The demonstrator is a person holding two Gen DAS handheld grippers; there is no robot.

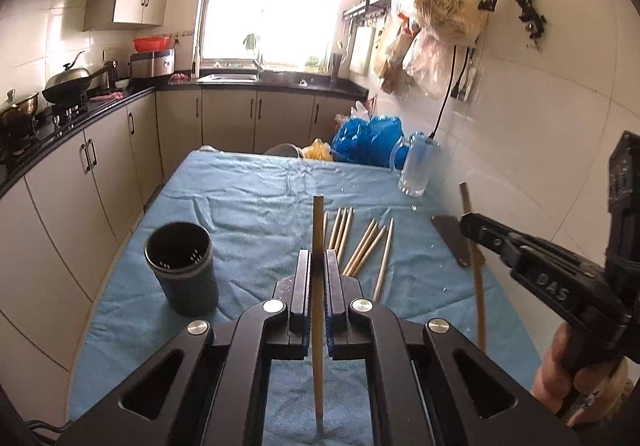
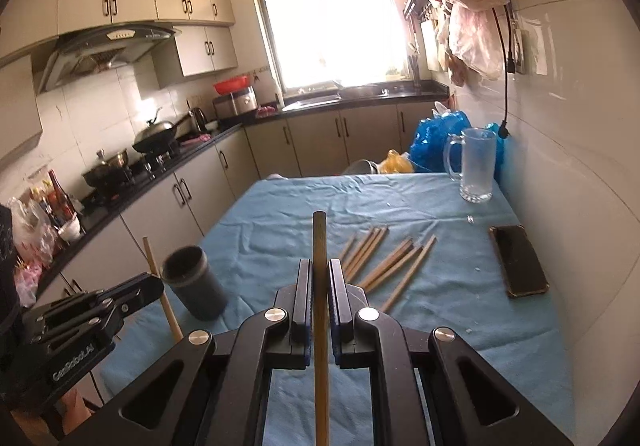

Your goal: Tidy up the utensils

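My left gripper (image 1: 318, 258) is shut on a wooden chopstick (image 1: 318, 230) that stands nearly upright between its pads, above the blue cloth. My right gripper (image 2: 320, 268) is shut on a second chopstick (image 2: 320, 238), also upright. Each gripper shows in the other's view: the right one (image 1: 466, 224) at the right edge, the left one (image 2: 154, 286) at the lower left. Several loose chopsticks (image 1: 360, 242) (image 2: 384, 258) lie fanned out on the cloth ahead of both grippers. A dark round utensil holder (image 1: 182, 262) (image 2: 194, 282) stands upright at the left, apart from both.
A blue cloth (image 1: 248, 198) covers the table. A glass mug (image 2: 474, 166) stands at the far right, a phone (image 2: 518, 260) lies by the right wall. Blue bags (image 1: 368, 138) sit beyond the far edge. A counter with a stove (image 1: 68, 106) runs along the left.
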